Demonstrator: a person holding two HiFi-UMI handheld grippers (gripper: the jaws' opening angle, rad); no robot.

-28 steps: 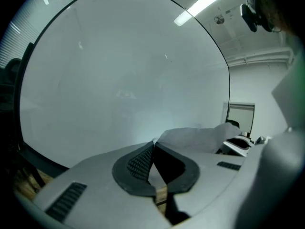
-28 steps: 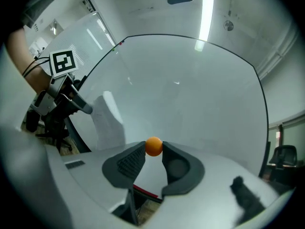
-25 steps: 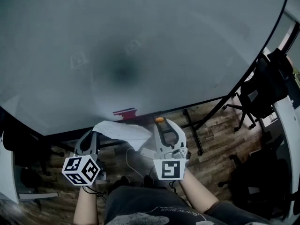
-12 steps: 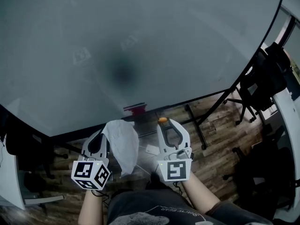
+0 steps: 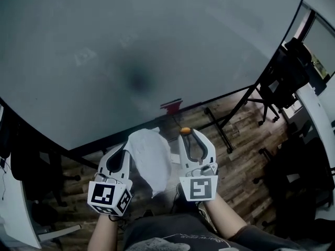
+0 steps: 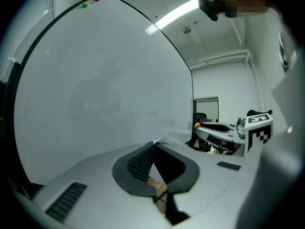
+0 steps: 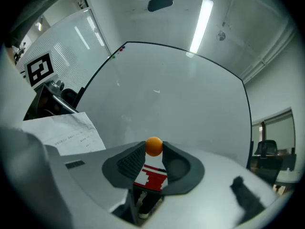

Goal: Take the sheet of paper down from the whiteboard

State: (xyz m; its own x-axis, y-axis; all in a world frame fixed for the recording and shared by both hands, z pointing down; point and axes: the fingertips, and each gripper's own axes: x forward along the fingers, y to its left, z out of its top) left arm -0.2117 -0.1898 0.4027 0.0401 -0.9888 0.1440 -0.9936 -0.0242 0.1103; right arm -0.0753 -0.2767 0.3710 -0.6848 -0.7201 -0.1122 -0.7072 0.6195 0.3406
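Holding sheet of paper [image 5: 152, 158] by its edge in fully closed left gripper [image 5: 127, 145], orange ball [image 7: 153, 146] nipped at nearly-closed tips of right gripper [image 5: 186, 135]; could pop free if jolted.

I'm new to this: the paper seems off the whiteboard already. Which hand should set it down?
Left, probably: the left gripper is shut on the sheet of paper, while the right gripper pinches a small orange ball.

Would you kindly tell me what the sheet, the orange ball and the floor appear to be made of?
The sheet looks like thin matte paper: it curls limply and carries printed lines. The orange ball is smooth and slightly glossy, probably plastic. The floor shows wood-grain planks; real wood or laminate, I cannot tell.
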